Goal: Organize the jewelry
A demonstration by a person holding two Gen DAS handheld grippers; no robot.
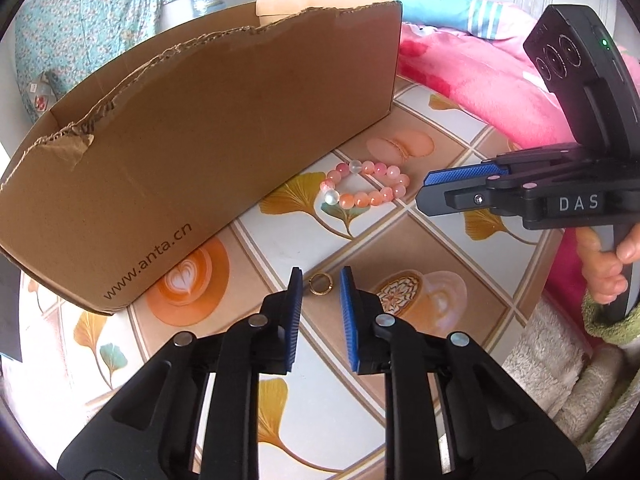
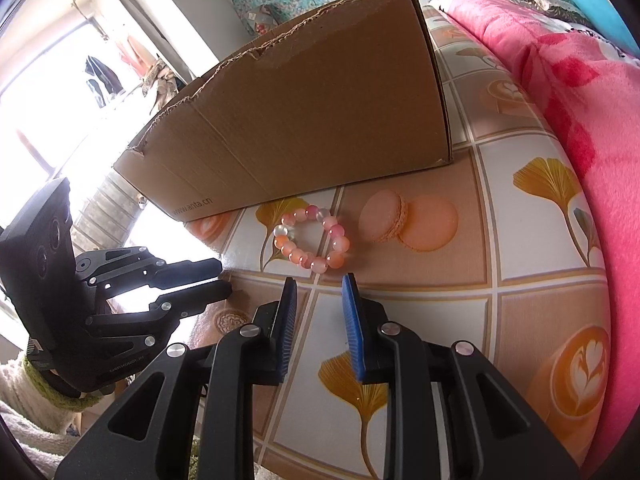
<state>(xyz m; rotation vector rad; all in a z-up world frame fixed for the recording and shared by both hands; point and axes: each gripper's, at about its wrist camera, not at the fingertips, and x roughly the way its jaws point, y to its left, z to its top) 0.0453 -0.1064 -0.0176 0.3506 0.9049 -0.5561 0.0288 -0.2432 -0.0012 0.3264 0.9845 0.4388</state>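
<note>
A pink bead bracelet (image 1: 362, 183) lies on the patterned table beside a brown cardboard box (image 1: 192, 148). A small gold ring (image 1: 321, 283) lies on the table just ahead of my left gripper (image 1: 322, 285), which is open with a fingertip on either side of it. My right gripper (image 2: 320, 286) is open and empty, just short of the bracelet (image 2: 312, 242). The right gripper also shows in the left wrist view (image 1: 444, 188), to the right of the bracelet. The left gripper shows in the right wrist view (image 2: 222, 278), at the left. The box (image 2: 304, 120) stands behind the bracelet.
A pink blanket (image 1: 480, 84) lies along the table's right side, also in the right wrist view (image 2: 580, 100). The tablecloth (image 2: 520, 240) has leaf, coffee and macaron prints. The box's torn top edge is open.
</note>
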